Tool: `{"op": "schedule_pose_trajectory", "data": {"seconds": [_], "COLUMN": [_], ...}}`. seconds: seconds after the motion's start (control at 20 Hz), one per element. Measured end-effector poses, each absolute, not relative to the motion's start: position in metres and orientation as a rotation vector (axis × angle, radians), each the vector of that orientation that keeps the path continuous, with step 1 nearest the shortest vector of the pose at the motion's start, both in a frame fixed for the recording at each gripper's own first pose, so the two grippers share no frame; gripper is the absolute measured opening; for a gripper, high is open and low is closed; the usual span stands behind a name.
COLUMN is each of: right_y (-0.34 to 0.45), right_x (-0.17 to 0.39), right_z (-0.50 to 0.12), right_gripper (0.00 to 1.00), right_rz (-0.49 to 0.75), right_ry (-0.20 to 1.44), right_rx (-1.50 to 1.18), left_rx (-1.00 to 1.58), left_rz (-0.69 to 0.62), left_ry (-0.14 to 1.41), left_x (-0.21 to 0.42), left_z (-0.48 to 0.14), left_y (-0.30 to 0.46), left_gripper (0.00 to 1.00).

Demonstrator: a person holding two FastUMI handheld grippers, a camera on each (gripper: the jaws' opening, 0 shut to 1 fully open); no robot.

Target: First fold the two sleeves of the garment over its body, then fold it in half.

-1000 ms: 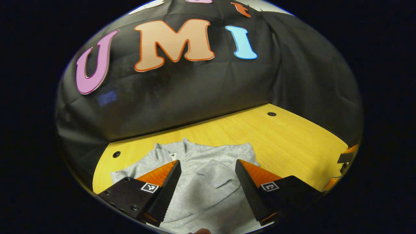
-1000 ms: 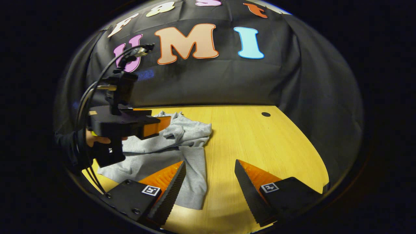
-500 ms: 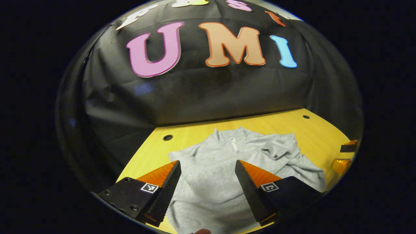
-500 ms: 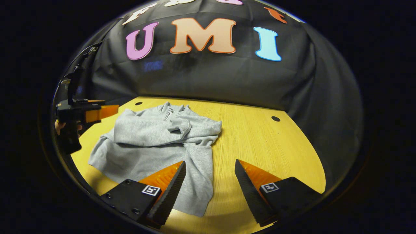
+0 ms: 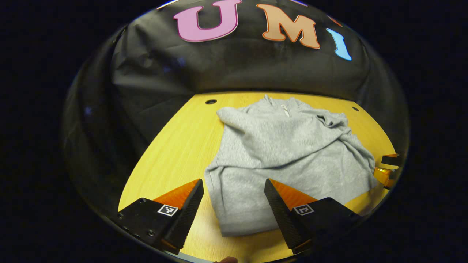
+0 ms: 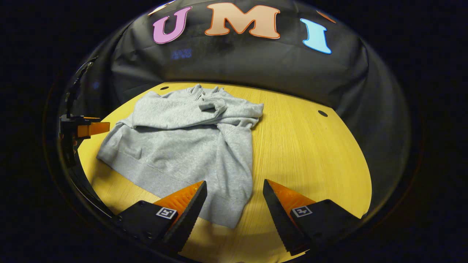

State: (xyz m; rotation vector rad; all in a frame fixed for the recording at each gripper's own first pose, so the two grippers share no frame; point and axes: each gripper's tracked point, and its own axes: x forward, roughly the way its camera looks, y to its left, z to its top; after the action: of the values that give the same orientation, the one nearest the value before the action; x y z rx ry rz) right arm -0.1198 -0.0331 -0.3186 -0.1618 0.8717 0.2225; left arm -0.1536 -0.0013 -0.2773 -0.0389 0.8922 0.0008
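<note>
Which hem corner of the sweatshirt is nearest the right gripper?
The corner of the grey sweatshirt just above the gap of the open right gripper. The other hem corner lies far off, by the left gripper.

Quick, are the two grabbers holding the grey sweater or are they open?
Left gripper: open, holding nothing, above the sweater's bottom hem.
Right gripper: open, holding nothing, over the sweater's near corner.
</note>
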Motion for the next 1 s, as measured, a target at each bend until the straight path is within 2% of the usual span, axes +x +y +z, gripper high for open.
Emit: {"op": "schedule_pose_trajectory", "data": {"seconds": [0.45,0.6,0.7,0.8,0.9,1.0], "right_y": [-0.035,-0.033,-0.031,-0.029,-0.023,-0.015], "right_x": [-0.142,-0.142,-0.141,-0.141,-0.141,-0.142], "right_z": [-0.347,-0.350,-0.353,-0.353,-0.355,-0.354], "right_gripper": [0.98,0.98,0.94,0.82,0.61,0.37], "right_rz": [0.213,0.208,0.217,0.245,0.266,0.268], "right_ry": [0.986,1.012,1.028,1.048,1.063,1.085], "right_rx": [-0.150,-0.098,-0.075,-0.078,-0.061,0.011], "left_rx": [-0.124,-0.133,-0.138,-0.143,-0.132,-0.126], "left_rz": [-0.024,-0.016,-0.005,0.006,-0.021,-0.061], "left_ry": [1.042,1.014,0.997,0.992,1.001,0.997], "left_x": [-0.193,-0.192,-0.190,-0.188,-0.186,-0.182], "left_z": [-0.318,-0.317,-0.317,-0.317,-0.317,-0.316], "left_y": [-0.013,-0.013,-0.011,-0.011,-0.015,-0.024], "left_gripper": [0.97,0.95,0.96,0.95,0.90,0.75]}}
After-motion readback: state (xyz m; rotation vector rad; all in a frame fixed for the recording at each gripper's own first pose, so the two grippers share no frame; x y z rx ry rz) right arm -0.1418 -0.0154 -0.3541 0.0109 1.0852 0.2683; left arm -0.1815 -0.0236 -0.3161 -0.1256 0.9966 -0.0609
